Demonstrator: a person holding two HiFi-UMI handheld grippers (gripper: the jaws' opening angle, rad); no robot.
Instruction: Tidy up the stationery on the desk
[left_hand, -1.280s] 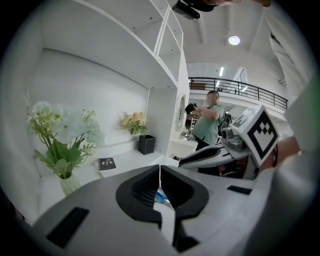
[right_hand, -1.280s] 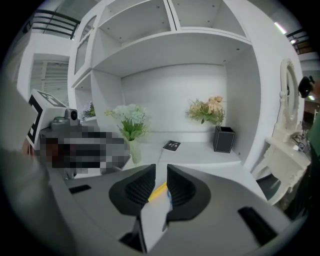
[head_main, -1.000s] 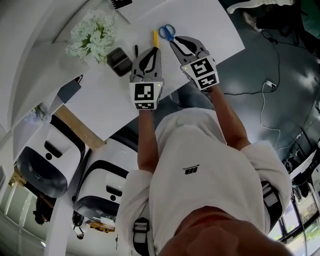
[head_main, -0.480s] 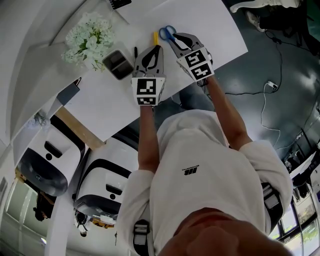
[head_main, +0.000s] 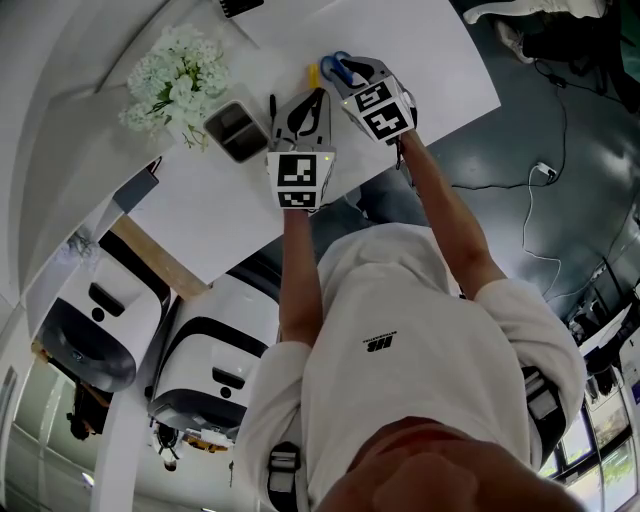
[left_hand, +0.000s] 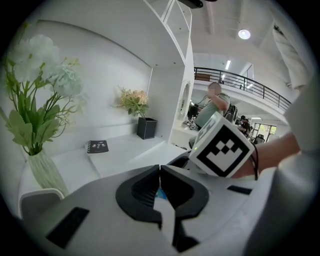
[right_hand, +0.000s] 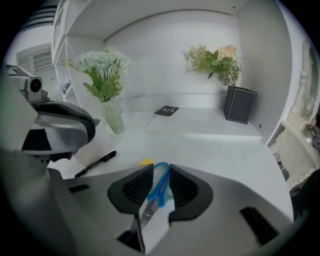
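Blue-handled scissors (head_main: 338, 68) lie on the white desk (head_main: 420, 60), next to a yellow item (head_main: 311, 74) and a black pen (head_main: 271, 103). My right gripper (head_main: 350, 72) points steeply down over the scissors. Its jaws have just been opening. In the right gripper view the blue handle (right_hand: 160, 186) shows between the open pads of that gripper (right_hand: 161, 172), and I see no pad pressing on it. My left gripper (head_main: 318, 93) hovers beside it, over the desk. The left gripper (left_hand: 160, 168) is shut, its pads meeting with nothing held.
A grey tray (head_main: 236, 128) and a vase of white flowers (head_main: 175, 75) stand left of the pen. Further back are a black notebook (right_hand: 166, 110) and a dark planter (right_hand: 240, 104). The desk's edge runs just below the grippers.
Both grippers have moved down toward the desk. The right one went further and now stands over the scissors' handle, covering part of it.
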